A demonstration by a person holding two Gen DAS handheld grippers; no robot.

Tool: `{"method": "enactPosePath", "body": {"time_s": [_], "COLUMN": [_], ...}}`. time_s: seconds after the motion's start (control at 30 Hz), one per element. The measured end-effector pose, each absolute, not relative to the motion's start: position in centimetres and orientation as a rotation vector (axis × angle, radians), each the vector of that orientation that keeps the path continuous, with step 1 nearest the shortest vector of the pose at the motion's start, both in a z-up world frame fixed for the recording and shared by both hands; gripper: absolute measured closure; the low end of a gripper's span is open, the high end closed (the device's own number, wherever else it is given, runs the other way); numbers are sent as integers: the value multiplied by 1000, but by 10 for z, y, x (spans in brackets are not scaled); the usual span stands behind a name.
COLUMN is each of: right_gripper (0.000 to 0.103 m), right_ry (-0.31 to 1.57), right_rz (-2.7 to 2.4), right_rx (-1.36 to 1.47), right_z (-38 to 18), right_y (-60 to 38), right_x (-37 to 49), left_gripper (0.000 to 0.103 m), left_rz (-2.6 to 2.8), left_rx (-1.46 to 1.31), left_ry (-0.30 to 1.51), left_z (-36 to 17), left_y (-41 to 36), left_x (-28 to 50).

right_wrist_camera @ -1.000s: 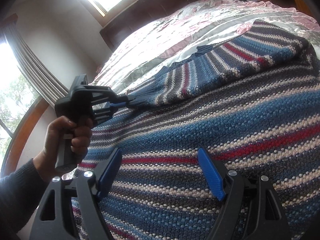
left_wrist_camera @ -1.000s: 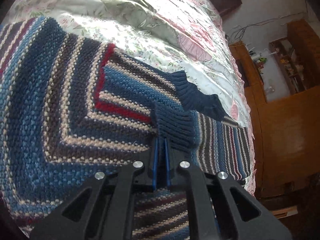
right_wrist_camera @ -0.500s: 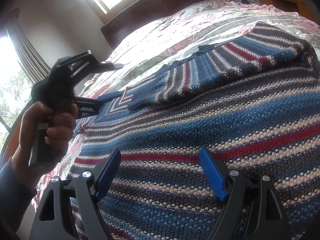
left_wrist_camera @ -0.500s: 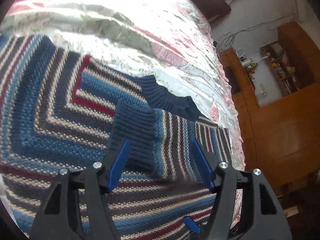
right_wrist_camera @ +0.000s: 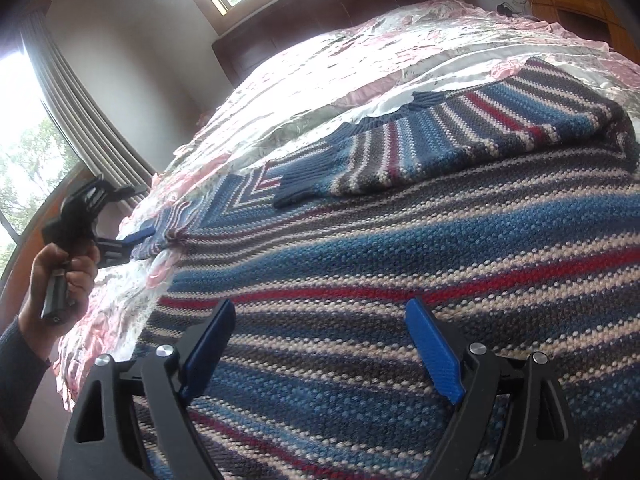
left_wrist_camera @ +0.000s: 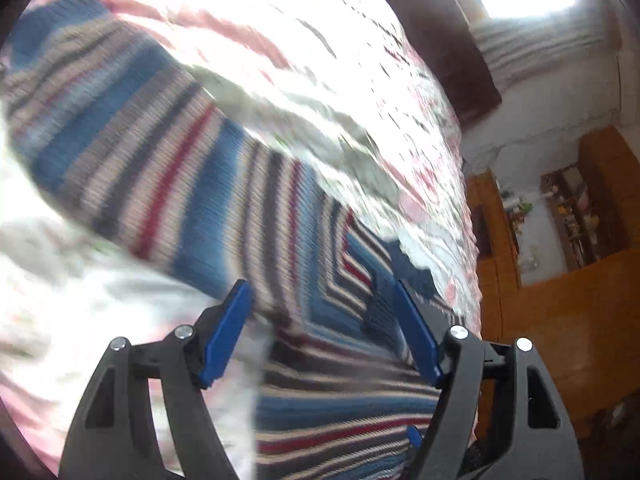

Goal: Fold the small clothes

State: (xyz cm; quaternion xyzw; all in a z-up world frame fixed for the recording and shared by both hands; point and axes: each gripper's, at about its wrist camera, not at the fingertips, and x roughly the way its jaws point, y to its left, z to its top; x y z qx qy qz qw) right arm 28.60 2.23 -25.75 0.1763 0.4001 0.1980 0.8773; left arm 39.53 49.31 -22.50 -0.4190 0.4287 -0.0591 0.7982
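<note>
Sweater [right_wrist_camera: 420,240] lies flat, one sleeve [right_wrist_camera: 460,136] folded across.

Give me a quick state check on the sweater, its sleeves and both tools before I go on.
Striped sweater: lying flat on the bedspread.
One sleeve: folded across the body, cuff resting on it.
Other sleeve: stretched out over the bedspread, not folded in.
Left tool: open, holding nothing, by that sleeve.
Right tool: open, holding nothing, over the sweater body.
</note>
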Motion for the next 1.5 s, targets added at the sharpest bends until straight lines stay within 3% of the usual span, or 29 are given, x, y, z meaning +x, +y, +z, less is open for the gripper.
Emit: {"method": "enactPosePath", "body": {"time_s": [0.13, 0.27, 0.6, 0.67, 0.73, 0.8, 1.1, 1.33, 1.5], "right_gripper": [15, 15, 15, 16, 16, 16, 16, 16, 16], "right_ry": [828, 836, 895, 901, 904, 906, 887, 878, 871], "right_rz": [460, 501, 569, 565, 559, 555, 551, 538, 525], "right_rx": [323, 297, 247, 243, 247, 250, 269, 296, 336], "right_z": [-243, -238, -246, -249, -249, -248, -235, -221, -209], "right_y": [50, 83, 135, 135, 132, 128, 108, 81, 50], "right_x": [274, 266, 261, 259, 258, 256, 249, 245, 243], "left_gripper": [31, 31, 33, 49, 95, 95, 96, 97, 97], "left_rz": [75, 173, 277, 294, 309, 329, 218, 51, -72], "left_rx": [-923, -955, -974, -948, -937, -948, -826, -662, -583], "left_ry": [817, 764, 782, 801, 836, 815, 681, 622, 615], "left_z": [-210, -218, -261, -261, -265, -263, -170, -79, -45], "left_y": [618, 689, 733, 732, 734, 735, 682, 583, 494], "left_x": [370, 377, 404, 409, 412, 410, 399, 407, 418]}}
